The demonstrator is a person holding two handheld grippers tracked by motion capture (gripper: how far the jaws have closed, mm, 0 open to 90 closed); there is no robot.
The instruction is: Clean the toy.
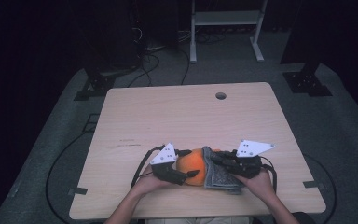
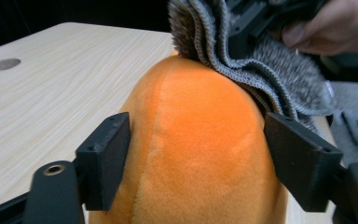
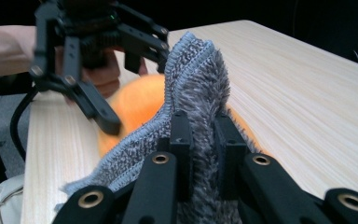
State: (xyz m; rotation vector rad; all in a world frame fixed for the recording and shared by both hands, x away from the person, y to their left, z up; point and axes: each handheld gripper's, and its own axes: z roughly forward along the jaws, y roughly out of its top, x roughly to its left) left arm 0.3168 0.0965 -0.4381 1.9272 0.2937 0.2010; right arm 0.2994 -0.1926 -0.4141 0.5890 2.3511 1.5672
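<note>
High view shows a person at a wooden tabletop [image 1: 144, 112], one hand-held gripper in each hand, meeting over an orange plush cushion [image 1: 192, 164]. To wrap it well, the grey towel [image 1: 219, 175] should be drawn evenly across the cushion while the other side stays braced. The left hand-held gripper [image 2: 196, 154] is spread wide, jaws pressed against both flanks of the cushion. The right hand-held gripper [image 3: 204, 140] is clamped on a fold of towel draped just ahead of it.
</note>
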